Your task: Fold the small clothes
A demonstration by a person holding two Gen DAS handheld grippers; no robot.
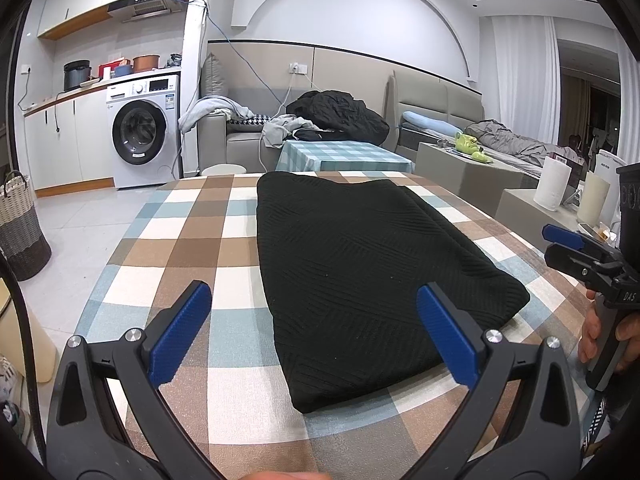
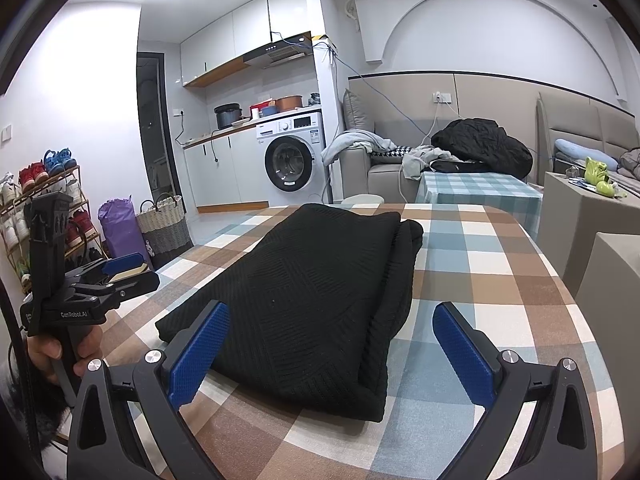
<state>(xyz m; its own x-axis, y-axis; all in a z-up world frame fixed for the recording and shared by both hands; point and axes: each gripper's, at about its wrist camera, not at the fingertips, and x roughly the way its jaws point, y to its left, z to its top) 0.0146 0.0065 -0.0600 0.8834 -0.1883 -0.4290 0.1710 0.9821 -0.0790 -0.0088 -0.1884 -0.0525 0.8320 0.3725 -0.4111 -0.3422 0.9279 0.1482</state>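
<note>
A black knitted garment (image 1: 360, 256) lies folded into a long rectangle on the checked tablecloth (image 1: 192, 240); it also shows in the right wrist view (image 2: 316, 292). My left gripper (image 1: 312, 332) is open and empty, above the table at the garment's near left end. My right gripper (image 2: 332, 348) is open and empty, at the garment's near right end. Each gripper shows in the other's view: the right one (image 1: 576, 256) at the far right edge, the left one (image 2: 124, 276) at the left, both hand-held.
A sofa with piled clothes (image 1: 336, 116) and a small checked table (image 1: 344, 156) stand beyond the table. A washing machine (image 1: 140, 136) and a woven basket (image 1: 20, 224) are to the left. Paper rolls (image 1: 556, 184) stand at the right. A shoe rack (image 2: 44, 208) is at the far left.
</note>
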